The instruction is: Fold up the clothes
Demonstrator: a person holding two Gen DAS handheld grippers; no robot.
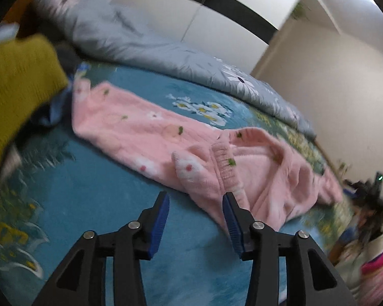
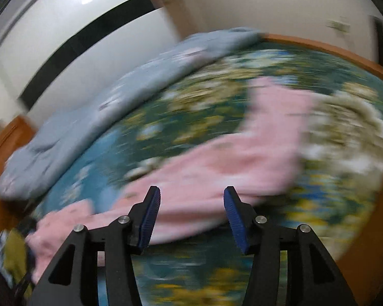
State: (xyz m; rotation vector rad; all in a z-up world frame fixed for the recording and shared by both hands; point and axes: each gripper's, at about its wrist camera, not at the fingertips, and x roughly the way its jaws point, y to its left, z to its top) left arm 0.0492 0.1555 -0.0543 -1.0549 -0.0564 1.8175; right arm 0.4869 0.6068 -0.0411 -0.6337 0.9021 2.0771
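A pair of pink fleece trousers (image 1: 160,137) with small flower prints lies spread across the blue floral bedsheet (image 1: 94,199). Its elastic waistband (image 1: 226,163) sits near the front, just beyond my left gripper (image 1: 196,200). That gripper is open, its blue pads apart over bare sheet and the garment's near edge, holding nothing. In the blurred right wrist view the same pink trousers (image 2: 217,158) stretch across the bed. My right gripper (image 2: 191,195) hovers open above their near edge, with nothing gripped.
A grey-blue floral duvet (image 1: 145,43) is bunched along the bed's far side, also the duvet (image 2: 89,117). A mustard knit garment (image 1: 15,81) and other clothes pile at the left. A wooden bed frame (image 2: 344,53) edges the mattress. Colourful clutter (image 1: 365,255) lies off the right edge.
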